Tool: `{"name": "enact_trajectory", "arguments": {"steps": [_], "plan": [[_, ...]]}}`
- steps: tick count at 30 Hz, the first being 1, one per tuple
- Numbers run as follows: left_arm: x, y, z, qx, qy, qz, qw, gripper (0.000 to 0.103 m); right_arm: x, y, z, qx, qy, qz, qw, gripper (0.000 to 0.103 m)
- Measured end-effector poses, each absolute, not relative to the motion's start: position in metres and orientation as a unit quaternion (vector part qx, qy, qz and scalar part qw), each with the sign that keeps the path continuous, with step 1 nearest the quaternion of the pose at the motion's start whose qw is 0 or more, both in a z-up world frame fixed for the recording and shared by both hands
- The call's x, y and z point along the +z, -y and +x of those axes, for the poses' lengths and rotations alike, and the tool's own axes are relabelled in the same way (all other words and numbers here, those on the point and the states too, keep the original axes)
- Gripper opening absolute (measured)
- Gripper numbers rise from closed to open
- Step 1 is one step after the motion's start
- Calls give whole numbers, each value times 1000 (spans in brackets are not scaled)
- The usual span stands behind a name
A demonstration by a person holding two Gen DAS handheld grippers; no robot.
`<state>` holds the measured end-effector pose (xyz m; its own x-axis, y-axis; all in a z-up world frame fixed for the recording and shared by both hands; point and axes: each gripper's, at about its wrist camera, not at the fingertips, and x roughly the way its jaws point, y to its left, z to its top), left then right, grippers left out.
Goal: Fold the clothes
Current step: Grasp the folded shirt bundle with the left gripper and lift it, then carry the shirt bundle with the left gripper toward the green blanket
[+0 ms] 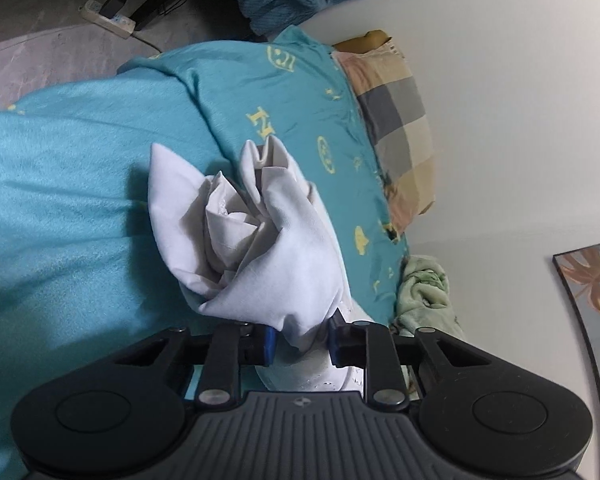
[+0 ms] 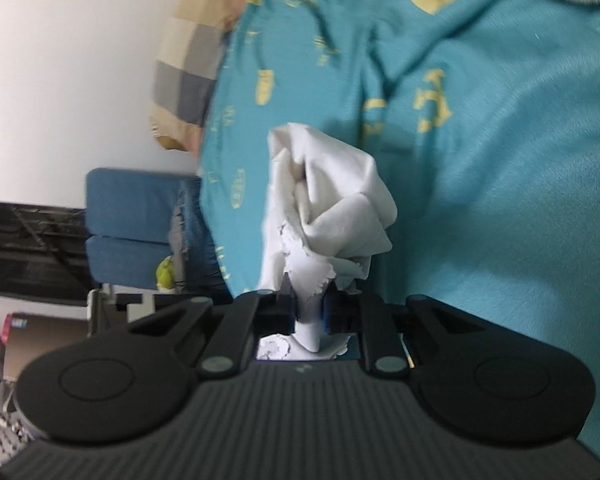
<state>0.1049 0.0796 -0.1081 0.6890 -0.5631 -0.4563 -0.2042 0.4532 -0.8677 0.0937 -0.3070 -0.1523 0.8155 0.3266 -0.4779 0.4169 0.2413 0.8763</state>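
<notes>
At lower centre of each wrist view, the left gripper (image 1: 300, 340) and right gripper (image 2: 308, 312) each pinch a bunch of the crumpled white garment (image 1: 256, 236) over the teal bed (image 1: 60, 184), probably to spread it for folding.

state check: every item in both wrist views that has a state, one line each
left tongs: shut on white garment
right tongs: shut on white garment
white garment: bunched, crumpled, not folded, pinched by both tongs
teal quilt: spread over bed, rumpled
checked pillow: lying at the quilt's edge by the wall
green blanket: crumpled beside the quilt
</notes>
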Motion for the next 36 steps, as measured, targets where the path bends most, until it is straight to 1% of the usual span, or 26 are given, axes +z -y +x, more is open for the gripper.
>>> {"name": "enact_trajectory", "arguments": {"steps": [11, 19, 24, 28, 32, 36], "plan": [[-16, -89, 64, -139, -362, -488, 782, 24, -100, 299, 53, -10, -282, 618, 734, 14], [36, -61, 47, -160, -368, -489, 775, 24, -45, 326, 34, 1, -250, 620, 744, 15], [68, -9, 61, -185, -371, -474, 777, 24, -19, 366, 26, -3, -219, 624, 751, 15], [95, 49, 80, -218, -366, -461, 778, 24, -1, 417, 26, -2, -196, 631, 751, 15], [128, 128, 97, -261, -373, -437, 776, 24, 29, 478, 19, -12, -170, 617, 768, 15], [168, 218, 107, -312, -370, -416, 770, 24, 79, 543, 1, -36, -135, 580, 802, 15]]}}
